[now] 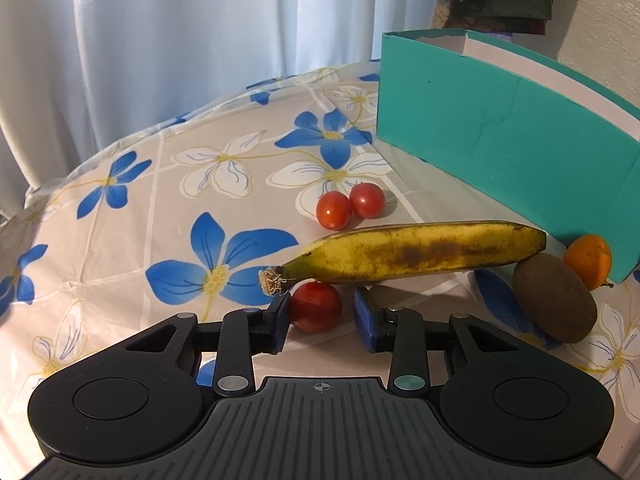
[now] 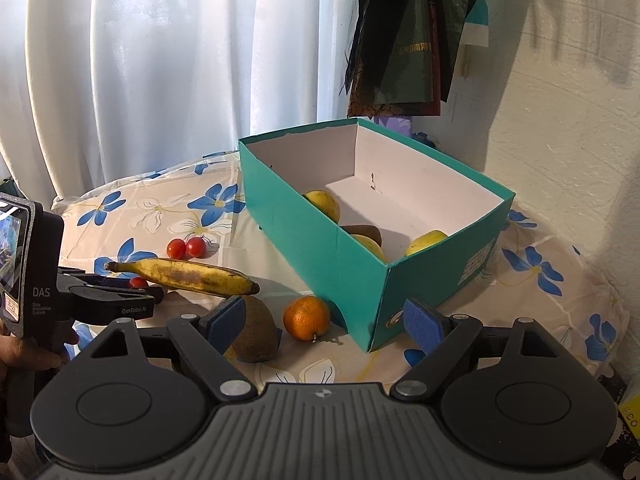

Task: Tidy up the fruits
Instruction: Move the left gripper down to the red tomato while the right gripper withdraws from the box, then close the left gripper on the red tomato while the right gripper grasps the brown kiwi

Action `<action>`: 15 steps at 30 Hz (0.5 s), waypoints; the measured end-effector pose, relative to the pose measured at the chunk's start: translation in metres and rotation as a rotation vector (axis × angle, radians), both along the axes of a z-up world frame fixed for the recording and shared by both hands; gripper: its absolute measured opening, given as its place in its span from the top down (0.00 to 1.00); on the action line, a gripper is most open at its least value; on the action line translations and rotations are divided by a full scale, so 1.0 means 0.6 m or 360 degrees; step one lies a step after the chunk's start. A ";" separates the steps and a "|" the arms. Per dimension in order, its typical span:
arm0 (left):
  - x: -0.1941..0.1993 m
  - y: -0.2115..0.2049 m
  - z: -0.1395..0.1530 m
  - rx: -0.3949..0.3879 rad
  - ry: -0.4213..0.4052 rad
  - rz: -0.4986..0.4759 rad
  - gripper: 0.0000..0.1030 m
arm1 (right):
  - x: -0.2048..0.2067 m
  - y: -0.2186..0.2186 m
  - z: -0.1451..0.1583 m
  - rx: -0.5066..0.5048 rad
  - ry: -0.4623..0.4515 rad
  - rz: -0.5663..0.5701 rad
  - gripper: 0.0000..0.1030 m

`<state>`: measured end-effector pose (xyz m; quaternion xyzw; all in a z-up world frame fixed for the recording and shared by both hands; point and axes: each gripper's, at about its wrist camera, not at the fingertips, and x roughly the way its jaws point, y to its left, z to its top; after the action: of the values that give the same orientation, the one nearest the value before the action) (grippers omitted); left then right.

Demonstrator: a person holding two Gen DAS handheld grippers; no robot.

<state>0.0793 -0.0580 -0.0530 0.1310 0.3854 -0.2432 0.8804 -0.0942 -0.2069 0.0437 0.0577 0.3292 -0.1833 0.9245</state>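
Note:
A teal box [image 2: 320, 248] stands on the flowered table; yellow fruits [image 2: 324, 202] and a kiwi lie inside. Outside it lie a spotted banana [image 1: 416, 252], also in the right wrist view [image 2: 188, 276], two cherry tomatoes [image 1: 350, 206], a brown kiwi [image 1: 554, 298], and an orange [image 2: 307, 317]. My left gripper [image 1: 322, 316] is open, low over the table, with a third red tomato [image 1: 316, 306] between its fingers, against the left pad. My right gripper [image 2: 328, 320] is open wide and empty, above the kiwi [image 2: 256, 332] and orange.
White curtains [image 2: 160, 60] hang behind the table. Dark bags [image 2: 404, 32] hang on the wall at the right. The table edge [image 1: 40, 188] curves away at the left. The left gripper's body [image 2: 100, 304] shows in the right wrist view.

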 end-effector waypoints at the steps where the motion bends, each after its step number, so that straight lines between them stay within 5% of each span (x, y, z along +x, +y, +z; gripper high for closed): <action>1: 0.000 0.001 0.000 0.0001 -0.0004 0.0009 0.69 | 0.000 0.001 0.000 -0.0004 0.0003 0.0001 0.16; 15: -0.040 0.036 0.039 -0.0042 0.0054 0.0070 0.72 | 0.006 0.004 0.001 -0.0003 0.0018 0.0064 0.17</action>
<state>0.0554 -0.0363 -0.0296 0.1068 0.3997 -0.2310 0.8806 -0.0909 -0.2042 0.0441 0.0493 0.3354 -0.1653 0.9262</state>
